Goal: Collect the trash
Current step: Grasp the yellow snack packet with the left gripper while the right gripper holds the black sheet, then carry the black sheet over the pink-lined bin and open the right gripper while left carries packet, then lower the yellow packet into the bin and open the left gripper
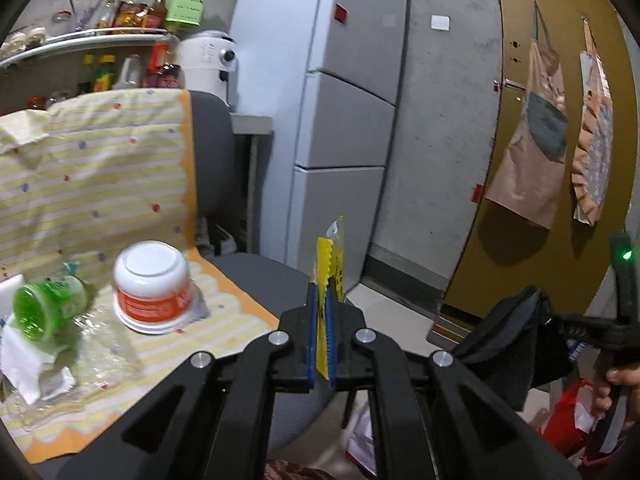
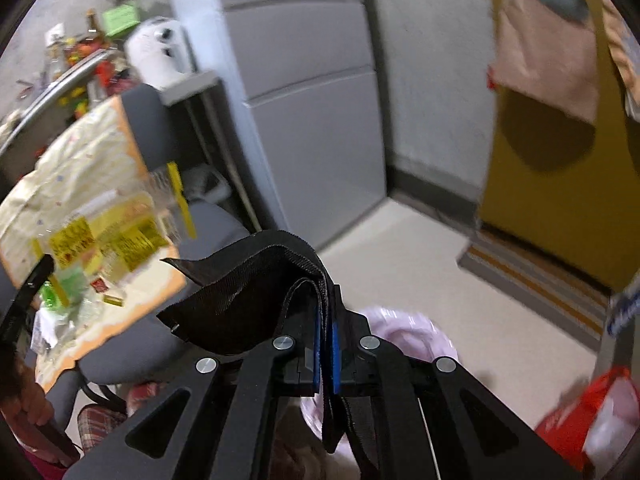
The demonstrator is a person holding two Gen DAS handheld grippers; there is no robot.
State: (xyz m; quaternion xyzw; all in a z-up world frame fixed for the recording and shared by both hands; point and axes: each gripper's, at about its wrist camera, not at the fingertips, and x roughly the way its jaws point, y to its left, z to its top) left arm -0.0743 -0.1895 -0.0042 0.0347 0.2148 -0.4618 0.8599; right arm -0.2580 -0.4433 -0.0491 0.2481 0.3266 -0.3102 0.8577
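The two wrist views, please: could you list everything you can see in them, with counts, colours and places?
Yellow wrapper: one, yellow and clear, clamped between the left gripper's pads.
Black strap: one, black webbing, clamped in the right gripper.
Upturned tub: one, white with an orange label, on the cloth.
Green cup: one, lying on its side, left of the tub.
Striped cloth: one, yellow and white with an orange edge, draped over the chair.
Chair: one, grey.
Fridge: one, pale grey, behind the chair.
Aprons: two, pinkish, hanging on the yellow door.
Shelf bottles: several, mixed colours, top left.
Left gripper: black, blue pads, shut.
Right gripper: black, blue pads, shut.
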